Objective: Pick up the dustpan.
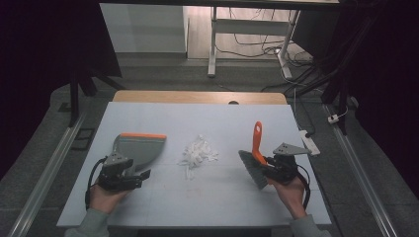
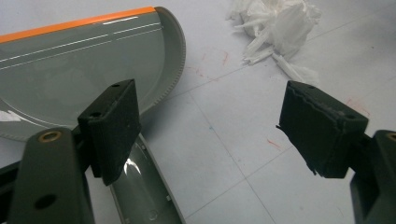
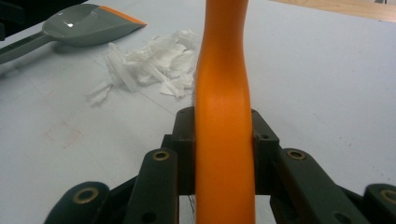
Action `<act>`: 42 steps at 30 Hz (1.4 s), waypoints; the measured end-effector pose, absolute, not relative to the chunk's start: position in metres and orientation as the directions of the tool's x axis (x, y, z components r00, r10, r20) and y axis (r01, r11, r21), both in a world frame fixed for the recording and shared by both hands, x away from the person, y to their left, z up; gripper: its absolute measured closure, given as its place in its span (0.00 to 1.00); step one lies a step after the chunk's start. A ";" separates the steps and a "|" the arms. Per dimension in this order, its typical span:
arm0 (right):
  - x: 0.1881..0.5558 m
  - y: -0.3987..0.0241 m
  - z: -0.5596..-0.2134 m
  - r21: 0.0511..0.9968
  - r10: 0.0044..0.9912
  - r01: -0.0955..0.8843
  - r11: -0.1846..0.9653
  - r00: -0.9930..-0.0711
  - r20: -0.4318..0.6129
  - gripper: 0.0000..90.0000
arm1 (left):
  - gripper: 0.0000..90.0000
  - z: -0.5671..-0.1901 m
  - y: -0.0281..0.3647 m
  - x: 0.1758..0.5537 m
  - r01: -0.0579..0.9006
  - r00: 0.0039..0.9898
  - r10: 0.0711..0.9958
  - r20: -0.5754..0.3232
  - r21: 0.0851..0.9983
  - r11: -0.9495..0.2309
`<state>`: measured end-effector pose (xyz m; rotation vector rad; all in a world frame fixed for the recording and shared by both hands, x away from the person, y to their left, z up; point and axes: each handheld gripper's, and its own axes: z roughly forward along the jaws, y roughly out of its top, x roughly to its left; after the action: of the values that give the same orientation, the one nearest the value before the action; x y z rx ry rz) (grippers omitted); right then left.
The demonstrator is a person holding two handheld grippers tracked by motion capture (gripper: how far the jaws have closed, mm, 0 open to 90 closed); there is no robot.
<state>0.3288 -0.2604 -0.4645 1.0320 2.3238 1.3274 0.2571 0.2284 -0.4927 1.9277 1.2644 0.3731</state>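
The right gripper (image 1: 271,167) is clamped on the orange handle of the brush (image 1: 257,140), pads pressing both sides of the handle (image 3: 224,154); the bristle head (image 1: 251,169) sits low beside the gripper, above the table (image 1: 237,111). The left gripper (image 1: 129,174) stands wide apart and holds nothing; one pad (image 2: 112,130) lies over the grey dustpan handle (image 2: 140,186), the other (image 2: 322,128) over bare table. The dustpan (image 1: 139,147) rests flat, its orange lip (image 2: 79,23) at the far edge of the pan. The shredded white paper (image 1: 197,152) lies in a loose heap between pan and brush, apart from both. Judgement: the step in hand is securing the dustpan before sweeping. Centre the handle between the left pads, close firmly, then turn the lip toward the heap and hold it flush to the table. Sweep with short, low strokes; light scraps may scatter.
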 end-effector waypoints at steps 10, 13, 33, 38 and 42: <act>0.327 -0.260 -0.462 0.841 0.697 0.436 0.321 -0.710 0.102 0.78 | 0.25 -0.489 0.230 0.257 0.635 0.469 0.865 -0.178 0.748 -0.191; 0.327 -0.260 -0.462 0.840 0.699 0.436 0.322 -0.708 0.100 0.78 | 0.25 -0.487 0.229 0.257 0.633 0.474 0.863 -0.177 0.750 -0.194; 0.327 -0.263 -0.462 0.840 0.714 0.445 0.311 -0.693 0.102 0.78 | 0.25 -0.467 0.222 0.252 0.627 0.486 0.862 -0.146 0.745 -0.227; 0.327 -0.263 -0.462 0.841 0.716 0.446 0.307 -0.690 0.104 0.78 | 0.26 -0.464 0.227 0.254 0.647 0.465 0.867 -0.177 0.736 -0.197; 0.327 -0.263 -0.463 0.838 0.718 0.452 0.305 -0.687 0.109 0.78 | 0.26 -0.461 0.234 0.256 0.669 0.441 0.875 -0.201 0.723 -0.171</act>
<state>0.3267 -0.2632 -0.4626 1.0607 2.2897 1.3266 0.2561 0.2336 -0.4610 1.9155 1.3016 0.3346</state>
